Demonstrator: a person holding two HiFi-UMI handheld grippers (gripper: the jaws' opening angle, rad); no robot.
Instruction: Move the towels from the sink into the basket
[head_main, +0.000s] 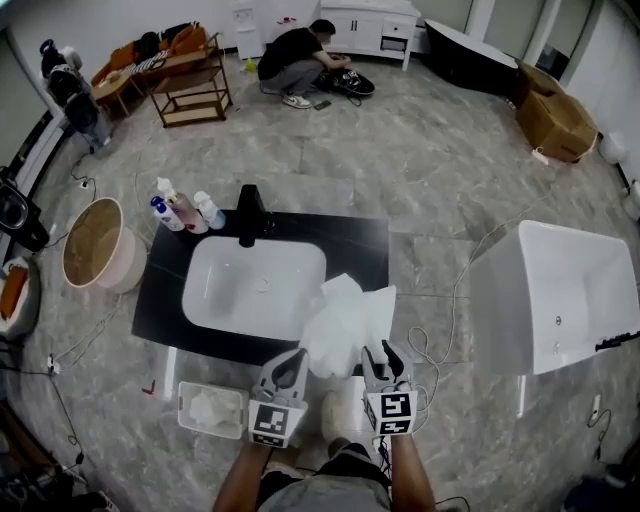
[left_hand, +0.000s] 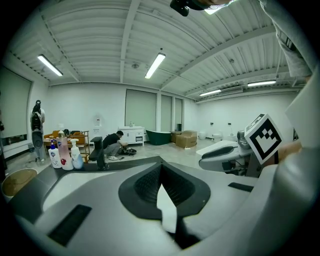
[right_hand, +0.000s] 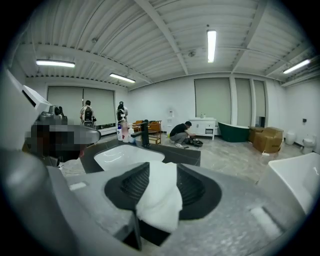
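The white towel hangs in the air over the near right edge of the bench, clear of the sink, whose basin looks bare. It is strung between the two tools, so its long axis runs left to right, with the loose bulk bunched up on the far side of them.

The left tongs are clenched on it: the left gripper view shows only a thin white strip nipped tight between the pads. The right tongs look different. In the right gripper view the jaws stand a little parted, with a dark gap showing under a fat, slack wad of cloth. I judge that side released, the towel merely lying between the pads rather than pinched.

The relation that matters is where the basket lies from all this: down on the floor at the near left, beside the bench and just left of the left hand, with another towel already lying in it. The left tongs are plainly the nearer — and the ones with the firm hold — so the carry probably falls to them: a swing left and down, the towel's free right end trailing.
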